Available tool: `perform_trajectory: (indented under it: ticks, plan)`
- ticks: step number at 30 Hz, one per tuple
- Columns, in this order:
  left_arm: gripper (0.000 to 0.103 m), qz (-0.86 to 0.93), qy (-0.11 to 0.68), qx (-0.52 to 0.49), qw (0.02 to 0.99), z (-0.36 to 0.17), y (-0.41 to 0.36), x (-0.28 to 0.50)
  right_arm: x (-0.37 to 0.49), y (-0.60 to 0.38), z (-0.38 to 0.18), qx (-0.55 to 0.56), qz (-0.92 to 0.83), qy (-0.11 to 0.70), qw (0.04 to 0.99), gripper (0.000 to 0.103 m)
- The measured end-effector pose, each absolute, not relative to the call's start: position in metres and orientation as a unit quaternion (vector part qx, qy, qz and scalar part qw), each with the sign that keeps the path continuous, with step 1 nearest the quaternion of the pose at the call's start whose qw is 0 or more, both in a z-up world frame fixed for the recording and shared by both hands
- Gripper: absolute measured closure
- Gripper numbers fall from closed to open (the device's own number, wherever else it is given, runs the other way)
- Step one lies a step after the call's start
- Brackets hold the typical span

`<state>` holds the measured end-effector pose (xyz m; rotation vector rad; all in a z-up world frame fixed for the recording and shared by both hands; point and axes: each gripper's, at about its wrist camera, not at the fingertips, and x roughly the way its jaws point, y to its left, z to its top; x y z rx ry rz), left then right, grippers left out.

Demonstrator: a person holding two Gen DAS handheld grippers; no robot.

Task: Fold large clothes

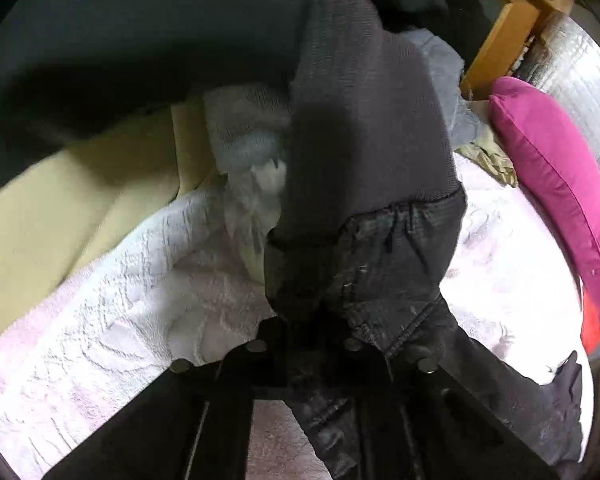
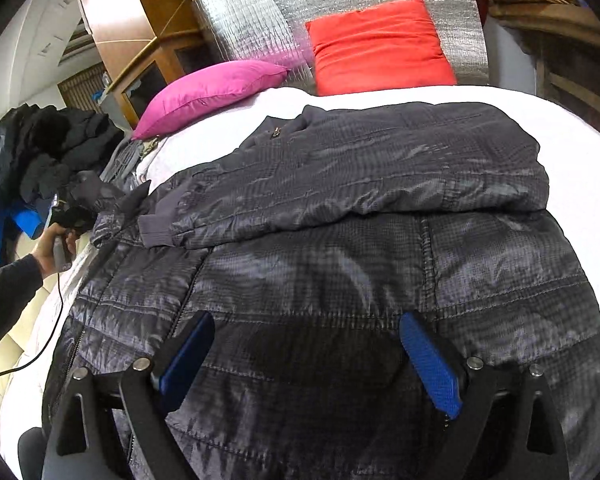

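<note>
Right tool (image 2: 306, 364): nearest in the right wrist view, angled downward, its two blue-padded fingers (image 2: 430, 364) spread wide over the lower body of the jacket, with nothing gripped between them.
Jacket (image 2: 340, 280): a large dark quilted jacket lies spread on the bed, one sleeve (image 2: 340, 184) folded across its chest, the ribbed cuff (image 2: 156, 224) toward the left.
Left tool (image 1: 306, 336): in the left wrist view its jaws are closed on a bunched part of the jacket, a ribbed knit cuff (image 1: 364, 128) and quilted fabric filling the view ahead.
Left hand (image 2: 58, 250): seen at the left edge of the right wrist view, a dark sleeve (image 2: 8, 292) reaches in and the hand clasps the tool's handle beside the jacket's left side; a cable (image 2: 40, 344) trails down from it.
Bed (image 2: 572, 152): white textured cover under the jacket.
Cushions: a pink one (image 2: 216, 88) and a red one (image 2: 380, 48) at the far end of the bed.
Clothes pile (image 2: 40, 148): dark garments heaped beyond the left hand.
</note>
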<state>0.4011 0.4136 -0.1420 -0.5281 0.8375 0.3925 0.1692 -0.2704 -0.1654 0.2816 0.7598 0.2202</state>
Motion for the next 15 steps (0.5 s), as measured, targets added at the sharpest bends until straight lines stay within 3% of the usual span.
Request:
perform_trajectory:
  ticks: [6, 10, 15]
  plan:
    - [0.098, 0.149, 0.348, -0.161, 0.912, -0.078, 0.36, 0.366, 0.169, -0.27, -0.165, 0.141, 0.108, 0.367, 0.913, 0.007]
    - [0.098, 0.083, 0.283, -0.087, 0.952, -0.009, 0.283, 0.326, 0.171, -0.269, -0.166, 0.144, 0.107, 0.367, 0.913, 0.007]
    - [0.098, -0.02, 0.242, -0.037, 0.969, 0.038, 0.168, 0.284, 0.172, -0.27, -0.162, 0.149, 0.101, 0.371, 0.911, 0.008]
